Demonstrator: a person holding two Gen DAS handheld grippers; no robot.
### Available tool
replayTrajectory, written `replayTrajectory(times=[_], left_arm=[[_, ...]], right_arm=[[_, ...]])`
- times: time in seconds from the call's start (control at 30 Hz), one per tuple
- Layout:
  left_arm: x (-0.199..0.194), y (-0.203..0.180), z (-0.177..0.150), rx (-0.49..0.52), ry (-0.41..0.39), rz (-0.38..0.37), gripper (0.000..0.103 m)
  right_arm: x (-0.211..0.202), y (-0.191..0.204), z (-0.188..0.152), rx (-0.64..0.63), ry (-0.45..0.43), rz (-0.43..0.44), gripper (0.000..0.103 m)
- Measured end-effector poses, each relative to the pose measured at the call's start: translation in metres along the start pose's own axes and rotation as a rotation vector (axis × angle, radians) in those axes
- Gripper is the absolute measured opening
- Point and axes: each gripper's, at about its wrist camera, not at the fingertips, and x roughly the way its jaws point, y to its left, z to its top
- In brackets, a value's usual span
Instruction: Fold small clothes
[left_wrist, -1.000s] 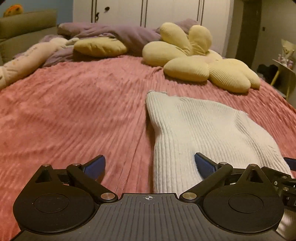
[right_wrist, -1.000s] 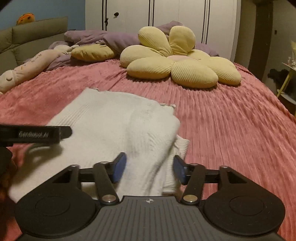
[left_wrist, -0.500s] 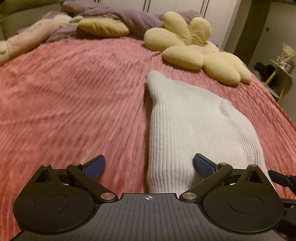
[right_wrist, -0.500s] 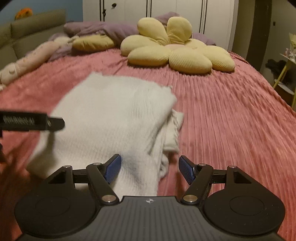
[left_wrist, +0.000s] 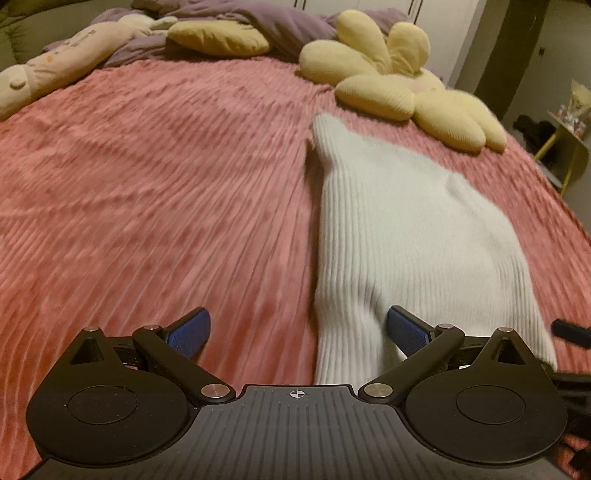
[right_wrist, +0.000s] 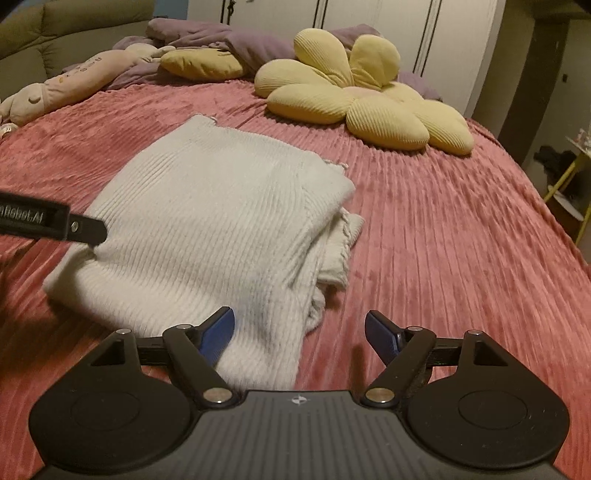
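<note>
With white knit garment lying folded on the pink bed, left tongs and right tongs spread wide, gripping nothing, right jaws just opened, presumably to release the finished fold.

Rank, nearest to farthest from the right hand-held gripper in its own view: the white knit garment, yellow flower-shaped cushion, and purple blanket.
1. White ribbed knit garment: folded, right before the right hand-held gripper, slightly left.
2. Yellow flower-shaped cushion: farther up the bed, right.
3. Purple blanket: bed's far end.
</note>
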Motion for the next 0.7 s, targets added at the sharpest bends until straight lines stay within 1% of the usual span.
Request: replayTrajectory(times=[0.03,0.1,0.17,0.23,0.3,0.33,0.37,0.53,0.63,0.7], left_arm=[[-0.001,-0.001,-0.004,0.022,0.010,0.021,0.103],[-0.007,-0.005,-0.012,0.071,0.003,0.059,0.103],[-0.018,-0.008,-0.019,0.076,-0.008,0.083,0.103],[-0.026,-0.009,-0.023,0.057,0.004,0.094,0.103],[-0.034,-0.010,-0.026,0.036,0.026,0.097,0.103],[-0.038,-0.011,-0.027,0.032,0.033,0.099,0.103],[-0.043,-0.011,-0.028,0.033,0.036,0.096,0.103],[-0.064,-0.012,-0.027,0.041,0.043,0.075,0.103],[-0.081,-0.015,-0.025,0.065,0.006,0.038,0.103],[-0.091,-0.019,-0.022,0.088,-0.013,0.038,0.103]], right_arm=[[-0.003,0.000,-0.001,0.002,0.008,-0.002,0.079],[-0.010,0.000,-0.004,0.005,0.029,-0.007,0.080],[-0.016,-0.001,-0.006,0.012,0.065,0.005,0.082],[-0.023,-0.001,-0.011,0.033,0.115,0.025,0.086],[-0.030,-0.001,-0.017,0.063,0.163,0.055,0.088],[-0.034,-0.001,-0.021,0.083,0.179,0.070,0.091],[-0.039,0.000,-0.025,0.098,0.188,0.081,0.098],[-0.059,0.004,-0.030,0.141,0.232,0.102,0.099],[-0.070,0.006,-0.027,0.171,0.249,0.124,0.099],[-0.075,0.005,-0.023,0.195,0.273,0.144,0.099]])
